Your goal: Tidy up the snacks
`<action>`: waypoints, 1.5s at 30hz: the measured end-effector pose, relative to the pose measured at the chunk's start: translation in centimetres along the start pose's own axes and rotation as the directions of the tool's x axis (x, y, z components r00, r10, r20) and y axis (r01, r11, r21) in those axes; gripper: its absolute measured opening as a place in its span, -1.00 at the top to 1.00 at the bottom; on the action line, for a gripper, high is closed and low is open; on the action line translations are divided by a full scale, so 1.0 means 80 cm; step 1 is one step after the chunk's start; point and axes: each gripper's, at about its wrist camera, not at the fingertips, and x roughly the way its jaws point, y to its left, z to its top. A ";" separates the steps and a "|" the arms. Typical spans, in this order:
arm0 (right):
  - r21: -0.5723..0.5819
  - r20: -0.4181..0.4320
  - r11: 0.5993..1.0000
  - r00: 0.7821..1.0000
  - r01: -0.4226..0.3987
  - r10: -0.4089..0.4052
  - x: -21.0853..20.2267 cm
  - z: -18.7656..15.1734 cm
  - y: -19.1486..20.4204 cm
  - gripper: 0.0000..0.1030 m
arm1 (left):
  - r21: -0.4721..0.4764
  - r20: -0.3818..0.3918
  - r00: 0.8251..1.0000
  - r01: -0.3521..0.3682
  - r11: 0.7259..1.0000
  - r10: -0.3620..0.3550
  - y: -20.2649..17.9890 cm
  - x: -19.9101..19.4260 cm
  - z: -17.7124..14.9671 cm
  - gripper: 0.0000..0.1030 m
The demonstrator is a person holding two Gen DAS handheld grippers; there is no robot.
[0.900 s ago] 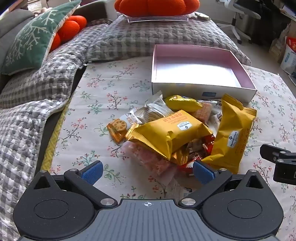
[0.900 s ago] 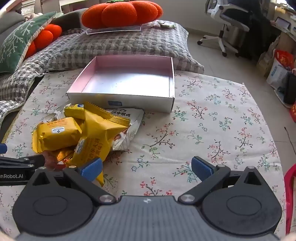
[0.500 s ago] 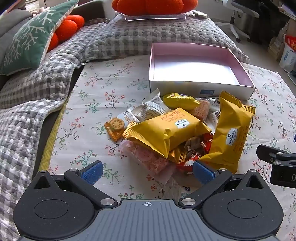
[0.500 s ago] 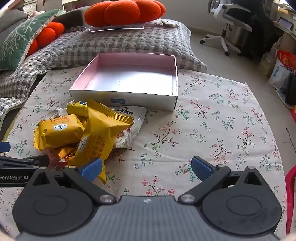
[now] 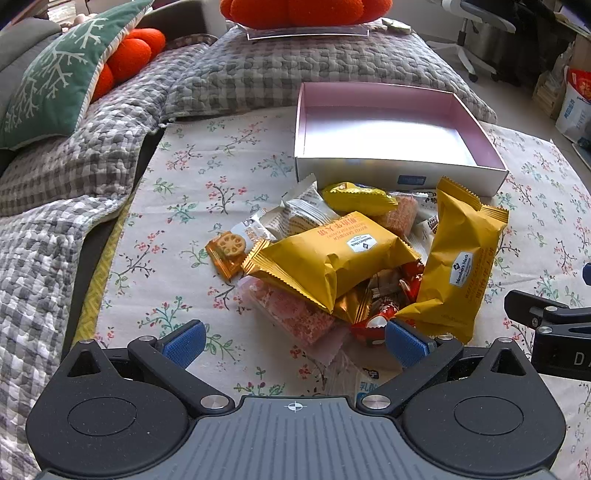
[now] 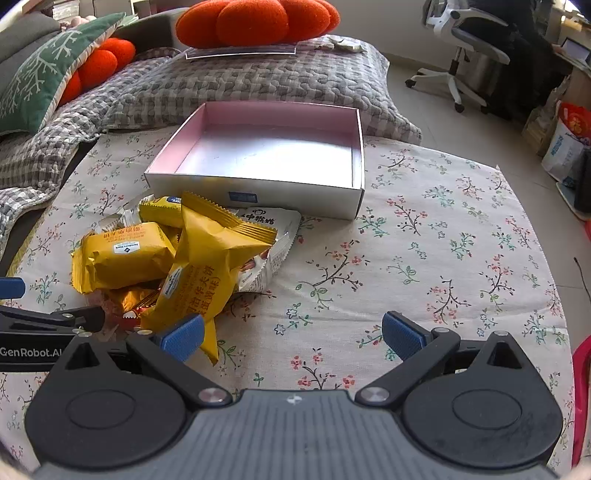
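A pile of snack packets lies on the floral cloth in front of an empty box with a pink inside [image 5: 391, 129] [image 6: 269, 147]. On top are two large yellow packets, one lying flat [image 5: 328, 258] [image 6: 122, 254] and one leaning upright [image 5: 461, 258] [image 6: 210, 273]. A small yellow packet [image 5: 356, 197], a white packet [image 5: 303, 214], a lotus-root snack [image 5: 227, 249], a pink bar [image 5: 295, 312] and red candies [image 5: 373, 325] lie around them. My left gripper [image 5: 293, 341] stands open just short of the pile. My right gripper [image 6: 291, 338] is open over bare cloth, right of the pile.
Grey checked quilts [image 5: 66, 166] and a green cushion [image 5: 55, 81] border the cloth on the left. An orange pumpkin cushion [image 6: 255, 22] sits behind the box. An office chair [image 6: 461, 48] and bags [image 6: 565, 144] stand on the floor at right.
Both grippers have drawn back slightly from the pile, so box and snacks sit a little higher in each view. Both stay open; no snack has moved.
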 end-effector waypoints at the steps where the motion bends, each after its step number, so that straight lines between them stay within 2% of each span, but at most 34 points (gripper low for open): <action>1: 0.000 0.000 1.000 1.000 0.000 0.000 0.000 0.000 0.000 -0.99 | 0.000 0.000 1.000 0.000 1.000 0.000 0.000 0.000 0.000 -1.00; 31: -0.006 -0.008 1.000 1.000 -0.003 0.003 0.001 -0.002 0.004 -0.99 | -0.001 -0.008 1.000 0.005 1.000 -0.005 -0.007 0.004 -0.010 -1.00; 45: -0.008 -0.012 1.000 1.000 -0.009 0.008 0.001 0.000 0.005 -0.99 | 0.002 -0.021 1.000 0.022 1.000 -0.022 -0.001 0.004 -0.001 -1.00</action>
